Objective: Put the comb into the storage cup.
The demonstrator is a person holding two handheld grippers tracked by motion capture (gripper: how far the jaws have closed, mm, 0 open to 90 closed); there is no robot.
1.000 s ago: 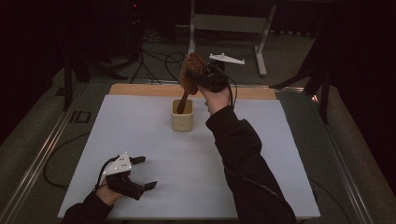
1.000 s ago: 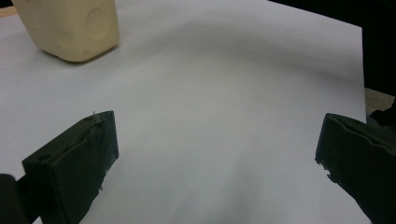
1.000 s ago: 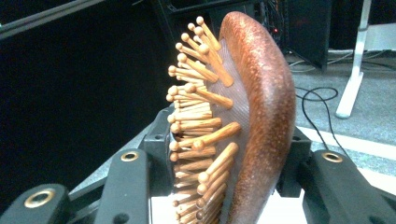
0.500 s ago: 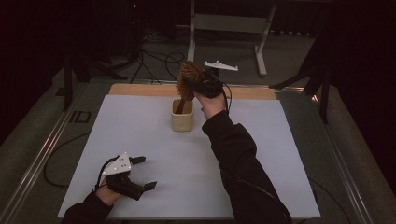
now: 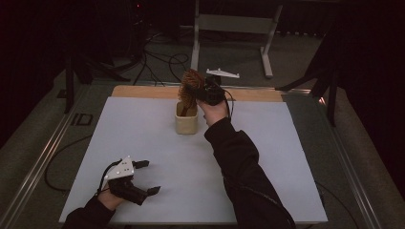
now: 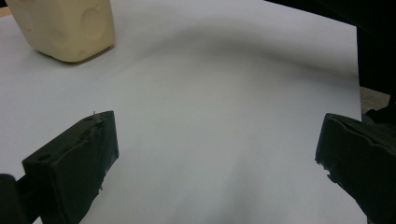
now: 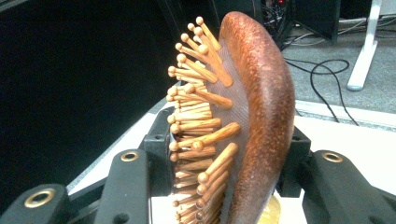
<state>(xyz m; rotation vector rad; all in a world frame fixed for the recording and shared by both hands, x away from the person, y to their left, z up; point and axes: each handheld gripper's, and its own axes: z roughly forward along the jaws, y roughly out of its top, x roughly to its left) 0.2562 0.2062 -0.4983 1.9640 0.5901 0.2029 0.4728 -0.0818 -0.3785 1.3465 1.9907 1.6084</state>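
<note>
Brush (image 5: pixel 190 85) sits head-up, handle down in the cup (image 5: pixel 186 122) at the table's (image 5: pixel 143 138) far edge; our right claw (image 5: pixel 199 91) is clamped on its head. Risk: off-centre handle catches the rim and tips the cup. Nothing else visible in the cup. Left claw (image 5: pixel 147 177) rests apart, empty, near edge.
</note>
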